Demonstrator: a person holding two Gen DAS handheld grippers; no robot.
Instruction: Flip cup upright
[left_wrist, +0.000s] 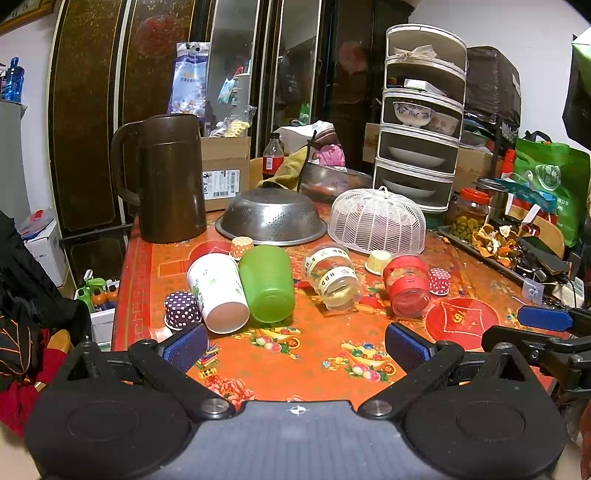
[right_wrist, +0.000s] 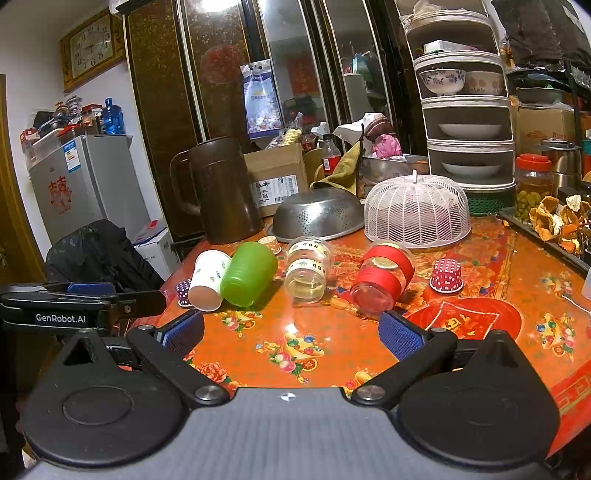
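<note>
Four cups (left_wrist: 266, 282) are seen lying tipped on an orange table (left_wrist: 314, 354); none is gripped yet. Both the left gripper (left_wrist: 295, 347) and right gripper (right_wrist: 290, 334) are held wide apart, empty. An approach and grasp seem called for next.

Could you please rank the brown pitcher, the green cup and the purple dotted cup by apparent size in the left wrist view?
1. Brown pitcher
2. Green cup
3. Purple dotted cup

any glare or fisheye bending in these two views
Right wrist view: ceiling light glares on the cabinet door and the glossy tablecloth; cabinet edges bow. Left wrist view: cabinet curves strongly, corners vignette black, and the cups stay sharp.
</note>
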